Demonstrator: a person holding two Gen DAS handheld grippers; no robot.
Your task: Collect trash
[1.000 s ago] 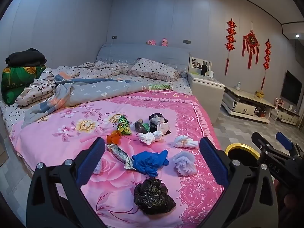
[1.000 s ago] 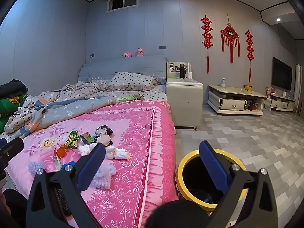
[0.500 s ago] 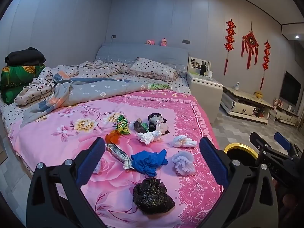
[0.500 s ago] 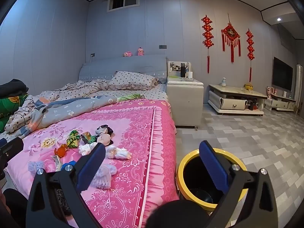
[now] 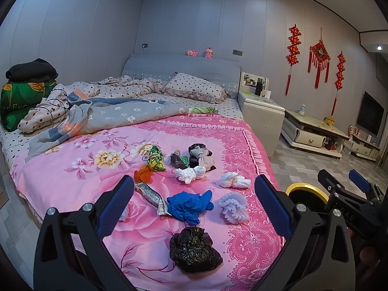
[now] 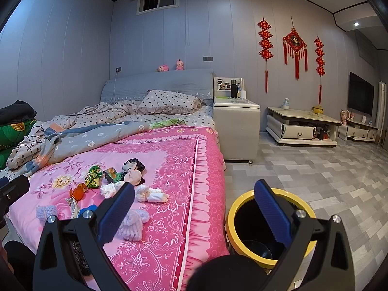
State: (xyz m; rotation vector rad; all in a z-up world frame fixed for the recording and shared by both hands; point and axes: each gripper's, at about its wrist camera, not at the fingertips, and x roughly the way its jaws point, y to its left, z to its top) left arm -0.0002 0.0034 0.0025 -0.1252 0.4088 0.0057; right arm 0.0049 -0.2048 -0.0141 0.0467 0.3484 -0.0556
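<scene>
Both claws empty, fingers spread wide: left claw (image 5: pixel 194 203) poised above the foot of the bed, right claw (image 6: pixel 194 208) off the bed's edge at its 3 o'clock, over the floor beside the bin. Judged stage: the very start of collecting, nothing gripped, all litter lying on the pink floral bedspread (image 5: pixel 72 181). Nearest to the left claw, at 6 o'clock of the litter cluster, a crumpled black plastic bag (image 5: pixel 194 249); this looks the likeliest first pick, and it calls for lowering the left claw over it and closing on the crinkled bulk without catching the bedspread beneath. Just beyond, a bunched blue rubber glove (image 5: pixel 188 206), with a flattened silver foil wrapper (image 5: pixel 150 194) touching it at 9 o'clock and a lilac knitted bundle (image 5: pixel 234 207) at 3 o'clock. Farther in: an orange translucent wrapper (image 5: pixel 143 173), a green-and-gold foil packet (image 5: pixel 156 160), a white knotted cloth wad (image 5: pixel 191 173), a second white wad (image 5: pixel 234 180) apart at 3 o'clock, then a dark heap of mixed wrappers and cloth (image 5: pixel 200 155) at 12 o'clock. Some of these may be socks rather than trash; cannot tell. Container: a round yellow-rimmed waste bin with black interior (image 6: pixel 238 208) standing on the grey tiled floor (image 6: pixel 327 181), just beside the bed's hanging frill. What shows of the inside is dark and seems bare, though the right claw hides part of it.
</scene>
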